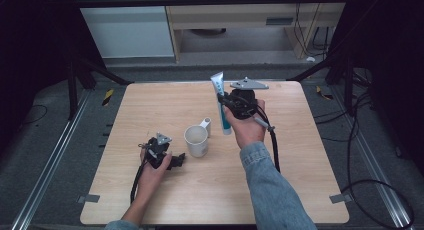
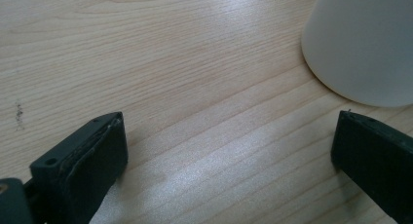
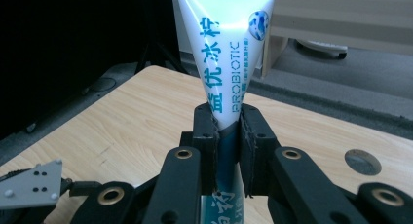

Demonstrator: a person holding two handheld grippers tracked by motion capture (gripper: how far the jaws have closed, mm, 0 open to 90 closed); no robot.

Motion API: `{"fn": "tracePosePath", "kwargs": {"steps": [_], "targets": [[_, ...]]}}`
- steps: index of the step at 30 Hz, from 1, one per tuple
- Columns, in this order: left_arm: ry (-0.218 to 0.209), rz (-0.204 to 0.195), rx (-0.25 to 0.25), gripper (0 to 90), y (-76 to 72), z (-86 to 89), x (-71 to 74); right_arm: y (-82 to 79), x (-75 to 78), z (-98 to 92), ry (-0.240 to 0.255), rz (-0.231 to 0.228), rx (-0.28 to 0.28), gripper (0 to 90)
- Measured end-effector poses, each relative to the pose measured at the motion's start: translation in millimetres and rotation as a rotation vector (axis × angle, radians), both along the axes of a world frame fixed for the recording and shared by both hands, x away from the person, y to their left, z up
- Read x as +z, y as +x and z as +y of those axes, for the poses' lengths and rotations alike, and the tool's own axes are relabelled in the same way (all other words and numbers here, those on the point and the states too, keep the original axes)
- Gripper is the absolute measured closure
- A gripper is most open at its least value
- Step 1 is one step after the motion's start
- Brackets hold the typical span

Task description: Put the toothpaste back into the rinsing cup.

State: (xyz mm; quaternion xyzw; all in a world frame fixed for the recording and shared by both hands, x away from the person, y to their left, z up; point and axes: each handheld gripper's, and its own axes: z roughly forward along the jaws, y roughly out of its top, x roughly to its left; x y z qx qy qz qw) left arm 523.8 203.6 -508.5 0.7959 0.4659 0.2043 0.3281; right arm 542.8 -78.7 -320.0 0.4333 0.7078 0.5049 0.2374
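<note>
A white and teal toothpaste tube (image 1: 220,101) stands nearly upright above the table, flat crimped end up and cap end down. My right gripper (image 1: 231,103) is shut on the tube (image 3: 225,63) at its lower middle, just right of the white mug (image 1: 196,140). The mug stands upright mid-table with its handle toward the far right. My left gripper (image 1: 176,161) rests low on the table just left of the mug, jaws wide apart with bare wood between them (image 2: 229,151). The mug's wall (image 2: 363,44) fills the upper right of the left gripper view.
The wooden table (image 1: 150,110) has free surface on its left, far and near sides. Black cables trail from both grippers across the near half. A pale cabinet (image 1: 240,20) stands on the floor beyond the far edge.
</note>
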Motion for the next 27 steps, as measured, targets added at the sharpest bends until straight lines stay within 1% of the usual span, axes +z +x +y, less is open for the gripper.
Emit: {"fn": "tracePosePath", "kwargs": {"steps": [7,8,9,12,13,14,16,19,20,21,23,25,27], "targets": [[-0.002,-0.001,0.002,0.0,-0.1,-0.2,-0.1,0.7,5.2,9.2,0.006,-0.025,-0.008,79.0],[-0.001,-0.001,0.002,0.0,-0.1,-0.2,-0.1,0.8,5.8,9.7,0.009,-0.035,-0.014,79.0],[-0.002,-0.002,0.003,0.0,-0.1,-0.2,-0.2,1.3,6.6,10.8,0.024,-0.039,-0.023,79.0],[-0.002,-0.002,0.002,0.0,-0.1,-0.2,-0.1,1.8,6.4,12.2,0.032,-0.047,-0.037,79.0],[0.0,-0.001,0.0,0.0,-0.3,0.0,0.0,3.0,5.8,13.7,0.046,-0.055,-0.051,79.0],[0.0,-0.001,0.0,0.0,-0.3,0.0,0.0,3.0,5.8,13.7,0.046,-0.055,-0.051,79.0],[-0.002,-0.002,0.003,0.0,-0.3,-0.2,-0.2,4.2,5.8,15.3,0.047,-0.069,-0.066,79.0],[0.0,-0.001,0.0,0.0,-0.3,0.0,-0.1,6.3,5.6,18.8,0.075,-0.085,-0.091,79.0],[0.0,-0.001,0.0,0.0,-0.3,0.0,-0.1,6.3,5.6,18.8,0.075,-0.085,-0.091,79.0],[0.0,-0.001,0.0,0.0,-0.2,0.0,0.0,7.6,4.7,21.6,0.068,-0.097,-0.103,79.0],[0.0,-0.001,0.0,0.0,-0.2,0.0,0.0,8.8,3.3,24.2,0.077,-0.101,-0.11,79.0],[-0.001,-0.001,0.001,0.0,-0.2,0.0,-0.1,9.4,2.5,27.3,0.07,-0.108,-0.115,79.0],[0.0,0.0,-0.001,0.0,-0.1,0.1,0.0,9.2,2.4,29.4,0.075,-0.115,-0.118,79.0]]}}
